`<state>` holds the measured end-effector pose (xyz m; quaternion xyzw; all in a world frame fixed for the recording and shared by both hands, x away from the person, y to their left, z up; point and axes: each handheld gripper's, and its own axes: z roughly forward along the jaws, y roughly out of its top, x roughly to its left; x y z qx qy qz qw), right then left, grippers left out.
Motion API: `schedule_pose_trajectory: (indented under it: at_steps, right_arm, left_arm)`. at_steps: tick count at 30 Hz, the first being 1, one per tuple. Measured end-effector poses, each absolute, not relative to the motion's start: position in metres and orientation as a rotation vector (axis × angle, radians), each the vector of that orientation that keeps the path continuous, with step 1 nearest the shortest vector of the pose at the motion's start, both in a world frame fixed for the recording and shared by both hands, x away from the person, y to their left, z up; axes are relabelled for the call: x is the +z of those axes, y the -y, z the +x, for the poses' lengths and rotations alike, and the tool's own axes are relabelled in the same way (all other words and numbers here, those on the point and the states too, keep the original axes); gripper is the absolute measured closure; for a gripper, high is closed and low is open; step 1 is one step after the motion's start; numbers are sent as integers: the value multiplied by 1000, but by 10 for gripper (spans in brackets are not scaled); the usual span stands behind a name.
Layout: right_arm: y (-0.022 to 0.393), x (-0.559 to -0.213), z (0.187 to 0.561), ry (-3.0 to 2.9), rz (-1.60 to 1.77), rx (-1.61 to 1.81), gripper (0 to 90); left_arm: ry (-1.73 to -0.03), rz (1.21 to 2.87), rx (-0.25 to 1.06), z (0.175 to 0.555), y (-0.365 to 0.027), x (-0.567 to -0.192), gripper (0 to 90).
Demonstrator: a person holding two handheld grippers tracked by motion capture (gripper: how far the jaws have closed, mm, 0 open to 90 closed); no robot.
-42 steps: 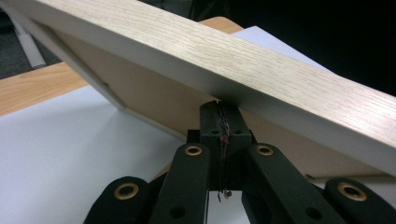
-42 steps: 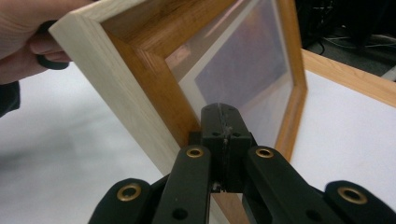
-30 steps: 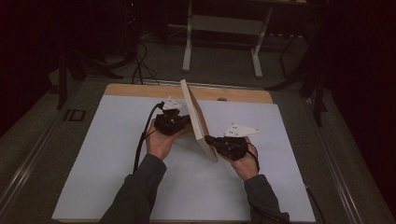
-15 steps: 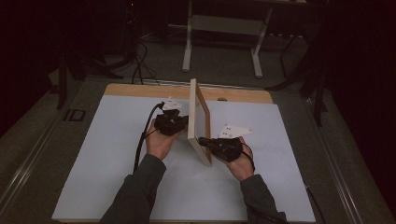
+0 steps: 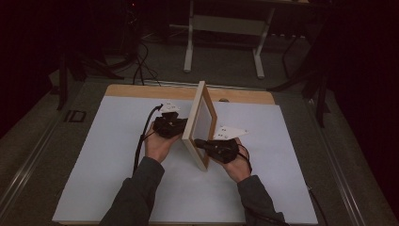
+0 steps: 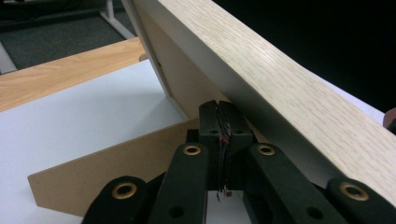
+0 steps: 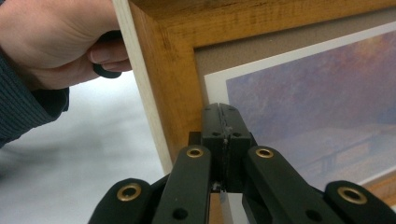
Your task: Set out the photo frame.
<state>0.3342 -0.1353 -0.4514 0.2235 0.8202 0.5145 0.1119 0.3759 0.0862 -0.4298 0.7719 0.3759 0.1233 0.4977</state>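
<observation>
A light wooden picture frame (image 5: 205, 121) stands on edge on the white mat (image 5: 108, 160), between my two grippers. My left gripper (image 5: 181, 127) is behind it, jaws shut, tips against the frame's brown back board (image 6: 187, 88) beside the fold-out stand (image 6: 107, 163). Nothing sits between its pads (image 6: 210, 119). On the picture side, my right gripper (image 5: 197, 142) is shut too, its tips (image 7: 223, 108) resting against the pale border of the print (image 7: 317, 93) near a corner of the frame (image 7: 163, 79).
The mat lies on a wooden tabletop (image 5: 141, 90) with a metal rail (image 5: 28, 155) along its left side. A white table base (image 5: 226, 23) and cables (image 5: 136, 61) stand on the dark floor beyond. The person's left hand (image 7: 56, 42) shows past the frame's edge.
The frame has swung from leaning back-left to standing more upright with its picture side turned right. The right gripper shifted a little left against it; the left hand stayed put.
</observation>
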Motion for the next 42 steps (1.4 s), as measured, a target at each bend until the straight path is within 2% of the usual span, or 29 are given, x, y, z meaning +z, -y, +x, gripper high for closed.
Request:
schedule_pose_trajectory:
  at_steps: [3,10,16,25,31,38,42]
  right_arm:
    - [132,-451,334,-2412,653,1512,899]
    - [124,-449,333,-2428,616,1509,898]
    - [120,-449,333,-2434,609,1506,898]
    - [118,-449,333,-2433,596,1506,891]
    - [119,-450,334,-2434,607,1503,857]
    - [121,-453,335,-2442,615,1483,831]
    - [124,-457,337,-2435,640,1469,780]
  left_arm:
    - [-910,1869,301,375,-90,-430,856]
    - [-938,1830,320,373,-104,-431,708]
    - [-942,1823,294,370,-113,-428,635]
    - [-945,1759,296,358,-131,-418,589]
    - [-961,1734,292,351,-136,-413,519]
    - [-947,1725,293,342,-136,-409,494]
    - [-945,1698,304,335,-138,-403,481]
